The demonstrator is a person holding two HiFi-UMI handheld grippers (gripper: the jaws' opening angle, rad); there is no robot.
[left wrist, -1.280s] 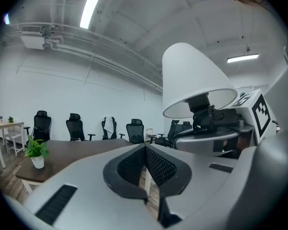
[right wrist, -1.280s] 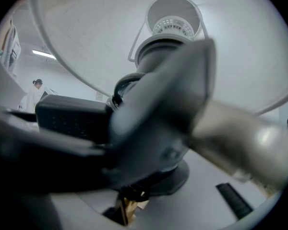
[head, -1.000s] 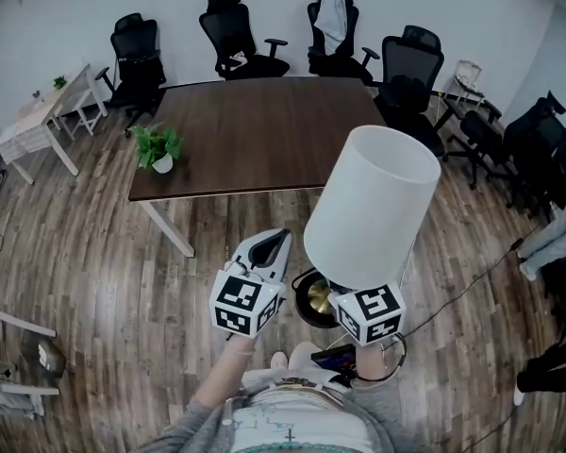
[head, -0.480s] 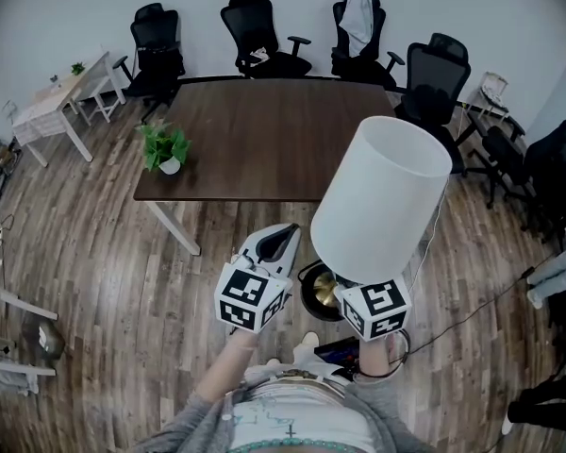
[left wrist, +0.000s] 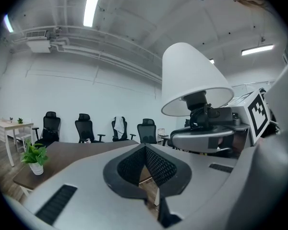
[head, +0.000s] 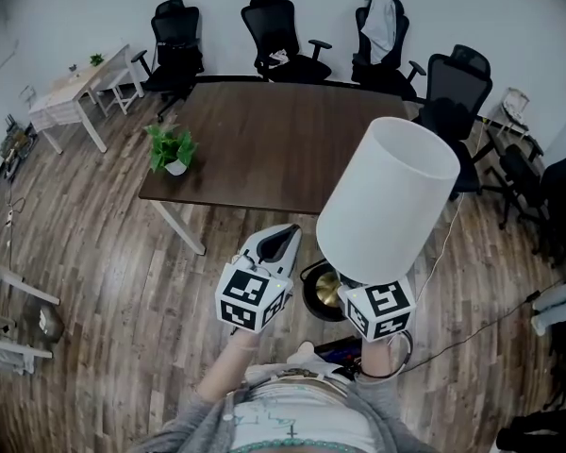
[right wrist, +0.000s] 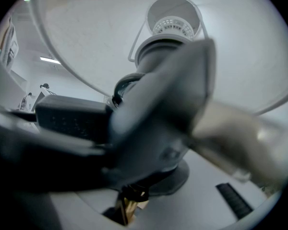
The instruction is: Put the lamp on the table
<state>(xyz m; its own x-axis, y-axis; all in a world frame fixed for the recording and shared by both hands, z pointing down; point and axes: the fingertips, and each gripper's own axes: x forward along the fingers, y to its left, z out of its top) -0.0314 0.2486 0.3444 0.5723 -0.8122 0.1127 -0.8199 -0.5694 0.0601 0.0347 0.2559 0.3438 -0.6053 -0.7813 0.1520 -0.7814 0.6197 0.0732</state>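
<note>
Lamp (head: 387, 201) is in the right gripper (head: 358, 293), jaws clamped on the neck just under the white shade. In the right gripper view the shade fills everything above the jaws, and a bit of brass stem shows below them. The long axis is roughly upright: shade above the grip, black round base (head: 316, 293) hanging below it over the wood floor, nowhere near any surface.

Left gripper (head: 275, 242) has its jaws together with nothing between them. It sits just beside the lamp on its left, not touching.

Key relation: the dark brown table (head: 264, 149) lies straight ahead of both grippers, well apart, with its near edge forward and slightly left of the lamp. The right gripper is the one that matters, since it carries the load. My read is that the base has to clear that near edge before it goes down.

A potted plant (head: 173, 149) stands on the table's left end, ahead-left of the left gripper; the stretch ahead of the lamp is bare. A cord (head: 472, 328) trails right across the floor, a possible snag.

Writing: none legible. There are only square black-and-white markers on the gripper cubes, and no brand on the lamp.
</note>
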